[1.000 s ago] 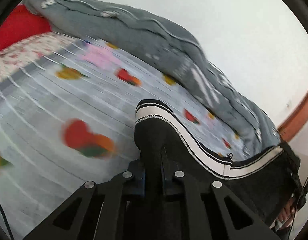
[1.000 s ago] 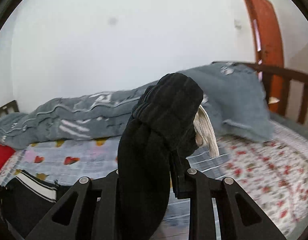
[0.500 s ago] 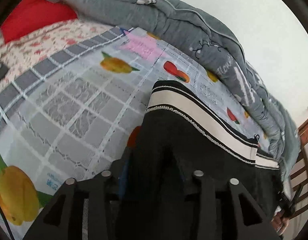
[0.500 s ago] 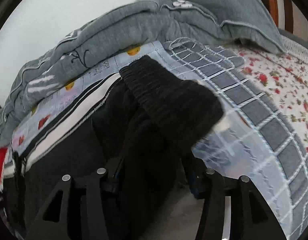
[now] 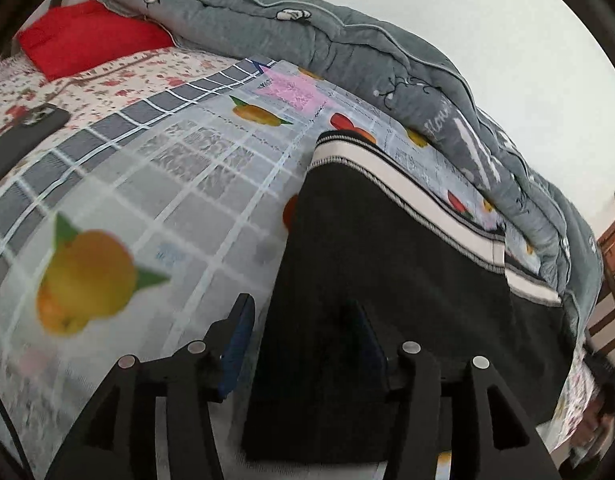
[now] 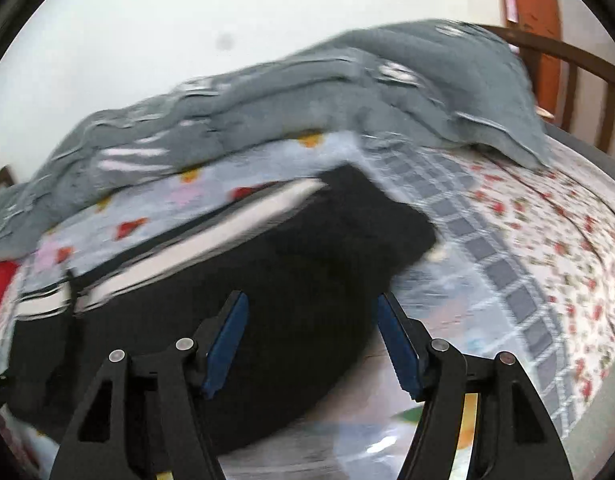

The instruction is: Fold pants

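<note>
While the black soft pants with a white stripe down the side (image 5: 387, 264) lie flat on the fruit-print bed cover (image 5: 155, 200), we have both tongs right at their near edge. Our left tongs (image 5: 303, 336) are wide open, holding nothing, with the cloth lying between the two blue pads. Our right tongs (image 6: 311, 336) are wide open too, and the cloth sits just under and in front of them. The pants run long from one side to the other, across both views, with the striped edge on the far side next to the rumpled grey quilt (image 5: 387, 72). Each end of the pants is near one of our tongs, so we think neither one is much closer. The right view is blurry, so the fine folds there are hard to see.
</note>
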